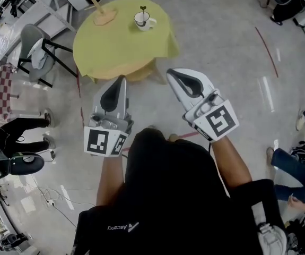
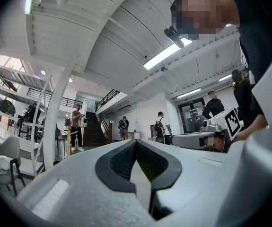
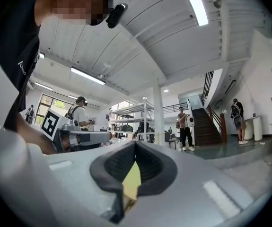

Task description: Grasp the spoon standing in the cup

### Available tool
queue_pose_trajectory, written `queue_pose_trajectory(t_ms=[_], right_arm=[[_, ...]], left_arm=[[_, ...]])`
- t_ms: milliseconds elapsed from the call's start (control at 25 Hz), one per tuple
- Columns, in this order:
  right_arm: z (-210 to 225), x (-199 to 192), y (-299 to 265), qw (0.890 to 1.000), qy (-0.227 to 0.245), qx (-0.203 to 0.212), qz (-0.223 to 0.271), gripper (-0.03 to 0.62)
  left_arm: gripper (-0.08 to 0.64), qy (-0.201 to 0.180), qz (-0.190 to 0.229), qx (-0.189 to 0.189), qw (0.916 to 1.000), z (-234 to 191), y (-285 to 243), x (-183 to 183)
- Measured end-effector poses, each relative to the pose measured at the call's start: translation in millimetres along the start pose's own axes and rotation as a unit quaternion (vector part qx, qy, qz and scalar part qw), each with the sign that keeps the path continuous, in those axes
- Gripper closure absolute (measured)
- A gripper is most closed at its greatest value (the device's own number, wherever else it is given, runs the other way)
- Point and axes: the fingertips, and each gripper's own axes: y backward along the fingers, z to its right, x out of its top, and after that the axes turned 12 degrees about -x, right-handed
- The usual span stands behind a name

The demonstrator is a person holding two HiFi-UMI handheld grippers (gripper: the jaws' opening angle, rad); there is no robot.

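Observation:
A white cup (image 1: 143,20) with a dark spoon (image 1: 142,9) standing in it sits on a round table under a yellow cloth (image 1: 121,42), far ahead in the head view. Both grippers are held up close to the person's chest, well short of the table. My left gripper (image 1: 122,79) is shut with nothing in it, and its tips meet in the left gripper view (image 2: 136,142). My right gripper (image 1: 170,72) is also shut and empty, its tips touching in the right gripper view (image 3: 136,144). Both gripper views point level into the hall, so neither shows the cup.
A wooden board with an upright stick (image 1: 102,16) lies on the table's left part. A grey chair (image 1: 35,49) draped with cloth stands left of the table. A seated person's legs (image 1: 22,129) are at the left, other people (image 1: 295,161) at the right. Red tape (image 1: 266,51) marks the floor.

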Motion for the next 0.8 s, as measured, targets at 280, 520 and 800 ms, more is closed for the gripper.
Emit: queue_pose_trajectory(t_ms=[280, 520, 800], right_arm=[[36, -18, -42, 1.0, -0.007, -0.003, 0.005, 0.589], [67, -37, -118, 1.0, 0.014, -0.005, -0.015, 0.589], [97, -60, -230, 0.999, 0.024, -0.002, -0.042, 0.589]], left_arm=[[0.551, -0.003, 0.003, -0.003, 1.0, -34, -38, -21], [0.551, 0.004, 0.014, -0.01, 0.9998, -103, -81, -37], [0.551, 0.019, 0.017, -0.024, 0.9994, -202, -129, -63]])
